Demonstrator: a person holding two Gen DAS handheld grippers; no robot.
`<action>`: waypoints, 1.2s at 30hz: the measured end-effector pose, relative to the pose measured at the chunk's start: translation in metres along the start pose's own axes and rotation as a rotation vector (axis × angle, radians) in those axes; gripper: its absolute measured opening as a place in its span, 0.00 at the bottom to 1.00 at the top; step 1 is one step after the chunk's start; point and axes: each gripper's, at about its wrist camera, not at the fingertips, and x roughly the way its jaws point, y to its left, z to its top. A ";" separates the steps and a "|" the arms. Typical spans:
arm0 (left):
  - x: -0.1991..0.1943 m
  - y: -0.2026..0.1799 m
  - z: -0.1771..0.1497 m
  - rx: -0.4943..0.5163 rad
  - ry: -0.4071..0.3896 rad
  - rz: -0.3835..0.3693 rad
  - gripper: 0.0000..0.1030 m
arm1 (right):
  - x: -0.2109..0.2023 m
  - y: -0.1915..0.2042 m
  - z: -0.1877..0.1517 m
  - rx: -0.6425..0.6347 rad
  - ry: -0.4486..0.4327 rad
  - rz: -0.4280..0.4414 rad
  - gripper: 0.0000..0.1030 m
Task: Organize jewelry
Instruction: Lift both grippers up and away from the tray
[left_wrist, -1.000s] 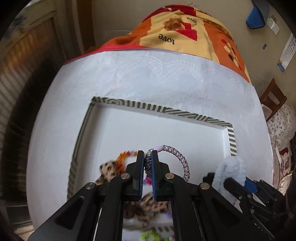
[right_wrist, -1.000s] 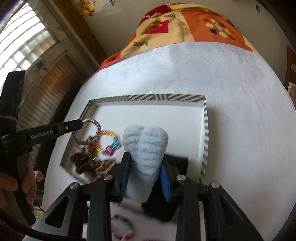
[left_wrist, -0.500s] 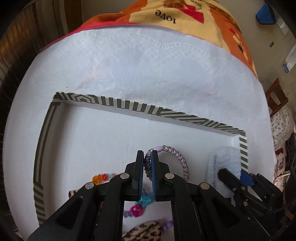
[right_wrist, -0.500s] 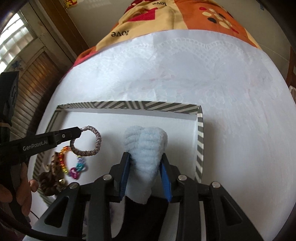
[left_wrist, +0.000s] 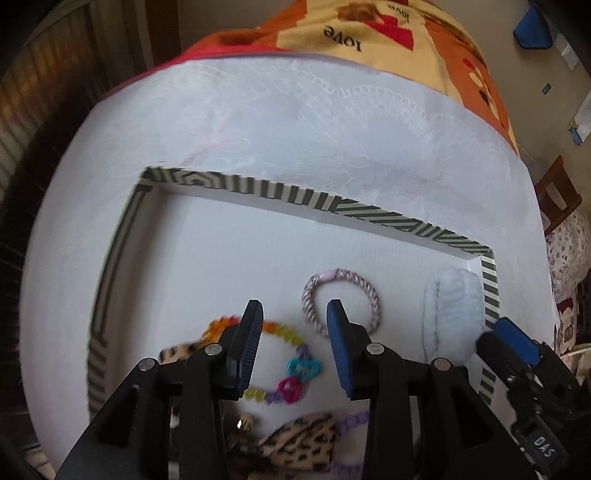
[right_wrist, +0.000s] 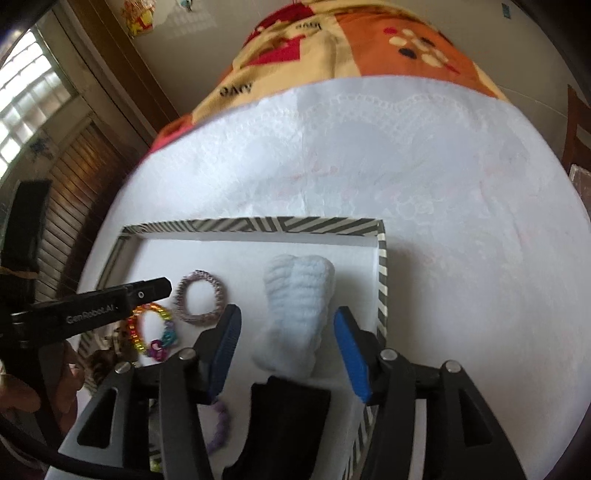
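left hand-held gripper having just opened, hovering apart over braided hair tie lying in striped tray, right hand-held gripper widening, straddling pale blue scrunchie without pressing

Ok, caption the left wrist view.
Open left gripper above braided hair tie lying in striped tray.

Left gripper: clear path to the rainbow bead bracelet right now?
Probably yes. The left gripper stands open just above the bracelet in the tray, nothing between them. The braided hair tie lies apart, further on.
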 end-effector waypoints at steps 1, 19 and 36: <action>-0.005 0.002 -0.004 -0.001 -0.004 0.005 0.25 | -0.005 0.003 -0.002 -0.001 -0.006 0.004 0.54; -0.087 0.005 -0.089 0.020 -0.115 0.074 0.25 | -0.085 0.041 -0.078 -0.002 -0.054 0.011 0.59; -0.153 0.002 -0.194 0.035 -0.194 0.102 0.25 | -0.158 0.069 -0.171 -0.063 -0.067 0.009 0.63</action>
